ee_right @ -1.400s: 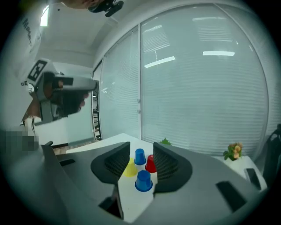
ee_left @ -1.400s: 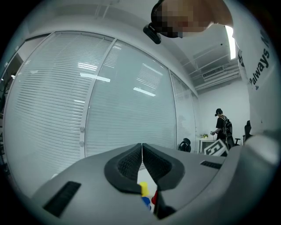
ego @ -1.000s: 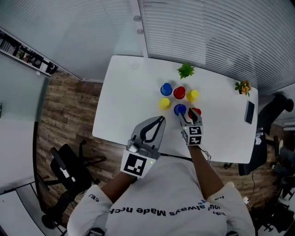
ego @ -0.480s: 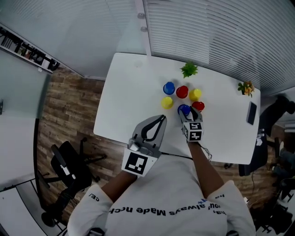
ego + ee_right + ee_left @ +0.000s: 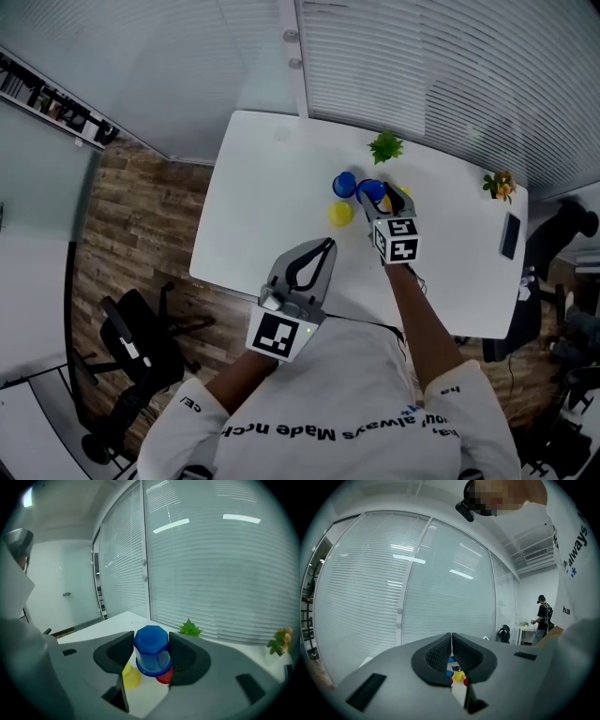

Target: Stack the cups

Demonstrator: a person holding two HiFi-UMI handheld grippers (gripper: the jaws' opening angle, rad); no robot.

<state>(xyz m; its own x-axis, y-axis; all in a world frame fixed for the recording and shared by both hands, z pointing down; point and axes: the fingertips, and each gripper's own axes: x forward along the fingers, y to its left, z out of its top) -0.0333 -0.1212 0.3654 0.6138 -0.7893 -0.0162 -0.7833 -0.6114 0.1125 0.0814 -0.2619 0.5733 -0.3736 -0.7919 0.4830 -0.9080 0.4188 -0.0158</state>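
Blue cup (image 5: 151, 652), inverted: I judge it light, rigid, slick; my right gripper (image 5: 151, 644) clamps its sidewalls, left gripper (image 5: 451, 641) closed, empty.

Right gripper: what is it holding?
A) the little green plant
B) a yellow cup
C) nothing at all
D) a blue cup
D: in the right gripper view, the blue cup sits upside down, pinched between the two pads of the right gripper, with a red cup on the table below it.
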